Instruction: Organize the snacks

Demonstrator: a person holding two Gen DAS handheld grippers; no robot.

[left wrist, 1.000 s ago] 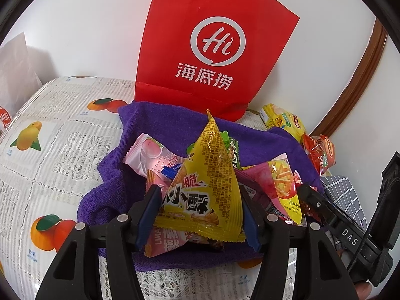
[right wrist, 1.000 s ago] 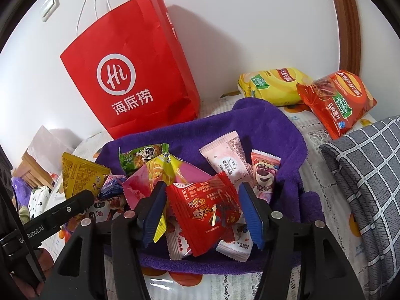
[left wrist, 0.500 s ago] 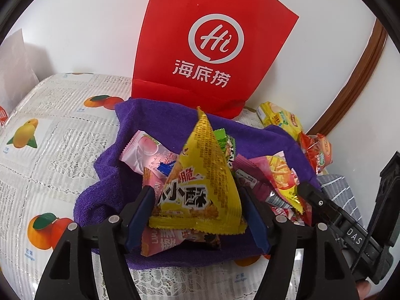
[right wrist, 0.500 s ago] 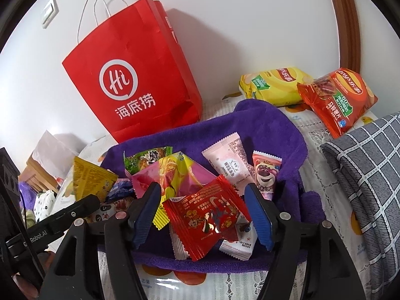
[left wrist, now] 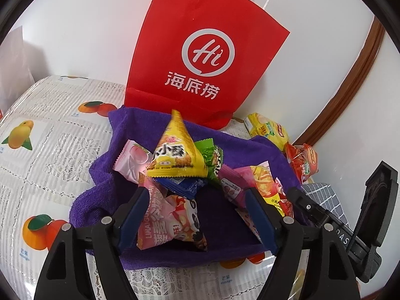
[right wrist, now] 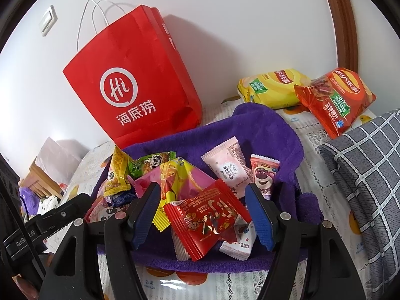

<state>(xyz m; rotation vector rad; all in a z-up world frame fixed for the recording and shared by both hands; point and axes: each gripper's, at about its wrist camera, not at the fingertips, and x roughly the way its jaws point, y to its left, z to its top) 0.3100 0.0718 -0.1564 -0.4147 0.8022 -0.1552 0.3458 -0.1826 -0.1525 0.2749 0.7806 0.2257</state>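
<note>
- Purple towel (left wrist: pixel 155 130) spread on the tabletop (left wrist: pixel 50 150), which wears a lace-and-fruit-print cover; snack packets heaped on the towel.
- Red paper bag (left wrist: pixel 200 57) with white logo and string handles stands upright behind the towel, against the white wall.
- Left tongs (left wrist: pixel 197 215): jaws opening, blue pads apart. A pink packet (left wrist: pixel 165 220) lies between them, its edge at the left pad; no squeeze visible, so released.
- Yellow triangular packet (left wrist: pixel 175 152) sits free on top of the heap, beyond the left tongs' tips, resting on a blue wrapper (left wrist: pixel 182 185) and just beside a green packet (left wrist: pixel 208 150).
- Pale pink peach-print packet (left wrist: pixel 132 160) at the heap's left edge.
- Right tongs (right wrist: pixel 202 212): jaws standing apart, released. A red foil packet (right wrist: pixel 207 217) lies on the heap between the pads, touching neither clearly.
- Seen from the right wrist: pink bear-print packet (right wrist: pixel 262 175) and a pale pink bar (right wrist: pixel 230 165) behind the red one; a pink-and-yellow packet (right wrist: pixel 180 180) to its left.
- Yellow crisp bag (right wrist: pixel 270 87) and orange-red crisp bag (right wrist: pixel 337 100) lie off the towel, at the far right near the wall, touching one another.
- Grey checked cloth (right wrist: pixel 362 165) at the right edge.
</note>
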